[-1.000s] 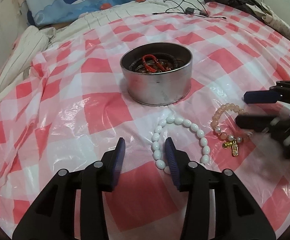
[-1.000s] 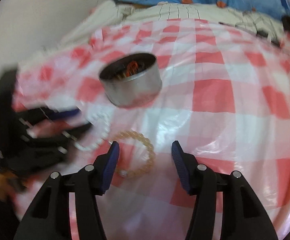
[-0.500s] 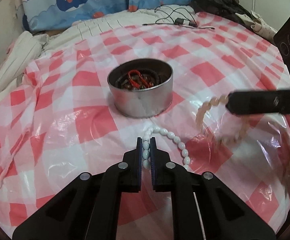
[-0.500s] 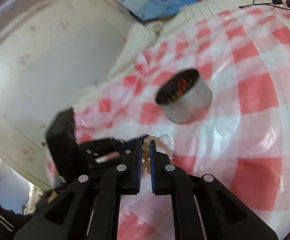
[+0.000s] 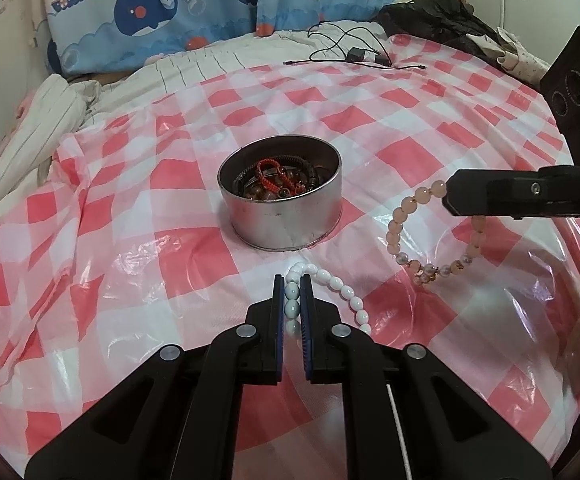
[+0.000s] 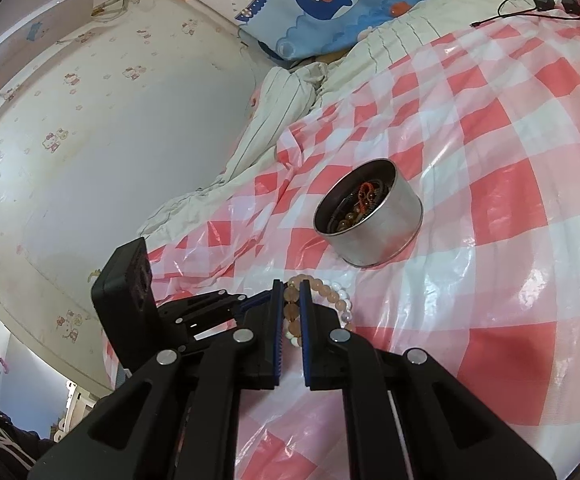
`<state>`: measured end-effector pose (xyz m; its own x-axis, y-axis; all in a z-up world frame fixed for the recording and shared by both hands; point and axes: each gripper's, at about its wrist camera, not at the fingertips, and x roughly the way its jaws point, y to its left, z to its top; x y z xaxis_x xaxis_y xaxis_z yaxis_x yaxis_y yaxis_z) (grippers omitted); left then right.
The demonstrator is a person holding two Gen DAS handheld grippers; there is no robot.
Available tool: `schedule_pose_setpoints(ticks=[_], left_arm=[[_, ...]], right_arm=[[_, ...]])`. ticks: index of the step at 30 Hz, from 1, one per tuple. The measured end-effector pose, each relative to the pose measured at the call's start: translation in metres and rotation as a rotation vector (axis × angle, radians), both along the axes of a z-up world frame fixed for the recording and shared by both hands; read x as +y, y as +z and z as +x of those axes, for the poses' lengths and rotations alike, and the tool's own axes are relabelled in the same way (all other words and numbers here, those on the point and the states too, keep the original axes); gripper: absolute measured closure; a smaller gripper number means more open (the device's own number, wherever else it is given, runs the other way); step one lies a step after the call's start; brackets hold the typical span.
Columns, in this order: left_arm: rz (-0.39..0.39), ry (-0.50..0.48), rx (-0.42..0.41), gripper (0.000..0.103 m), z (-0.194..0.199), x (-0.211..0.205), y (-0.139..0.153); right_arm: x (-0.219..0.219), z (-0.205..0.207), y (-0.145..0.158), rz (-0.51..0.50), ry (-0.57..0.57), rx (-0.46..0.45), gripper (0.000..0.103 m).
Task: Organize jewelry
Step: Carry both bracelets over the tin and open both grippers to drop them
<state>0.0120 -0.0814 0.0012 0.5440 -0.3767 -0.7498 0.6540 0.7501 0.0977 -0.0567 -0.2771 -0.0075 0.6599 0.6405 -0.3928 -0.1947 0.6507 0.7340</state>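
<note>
A round metal tin (image 5: pixel 280 200) stands on the red-and-white checked sheet (image 5: pixel 130 240) and holds a red cord bracelet (image 5: pixel 276 178) among dark beads. My left gripper (image 5: pixel 292 284) is shut on a white bead bracelet (image 5: pixel 344 292), whose free part trails to the right on the sheet. My right gripper (image 6: pixel 291 290) is shut on a peach bead bracelet (image 6: pixel 326 292). In the left wrist view that bracelet (image 5: pixel 400 220) hangs in a loop from the right gripper (image 5: pixel 448 196), right of the tin. The tin also shows in the right wrist view (image 6: pixel 370 216).
A whale-print pillow (image 5: pixel 194 8) and striped bedding (image 5: pixel 30 120) lie behind and left. A black cable with adapters (image 5: pixel 354 54) and dark clothes (image 5: pixel 438 20) lie at the far edge. A wall (image 6: pixel 70 140) stands left of the bed.
Both grippers have closed on their bracelets. The right gripper has lifted the peach bracelet off the sheet, and it now hangs beside the tin. The left gripper holds the white bracelet low.
</note>
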Motion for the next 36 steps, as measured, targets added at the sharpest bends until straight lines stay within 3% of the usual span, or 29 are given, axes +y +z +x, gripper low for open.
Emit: schedule_pose_setpoints(ticks=[6, 13, 23, 36], left_arm=[[-0.016, 0.0, 0.003, 0.097, 0.0, 0.002, 0.003], [-0.134, 0.003, 0.063, 0.097, 0.006, 0.015, 0.015], [-0.252, -0.007, 0.084, 0.097, 0.012, 0.023, 0.047], [-0.362, 0.006, 0.108, 0.097, 0.07, -0.001, 0.073]], right_arm=[[-0.001, 0.001, 0.0, 0.0, -0.001, 0.001, 0.094], [-0.004, 0.002, -0.001, 0.004, -0.013, -0.001, 0.094], [-0.006, 0.006, 0.015, 0.038, -0.021, -0.052, 0.094], [-0.029, 0.028, 0.036, 0.073, -0.071, -0.08, 0.094]])
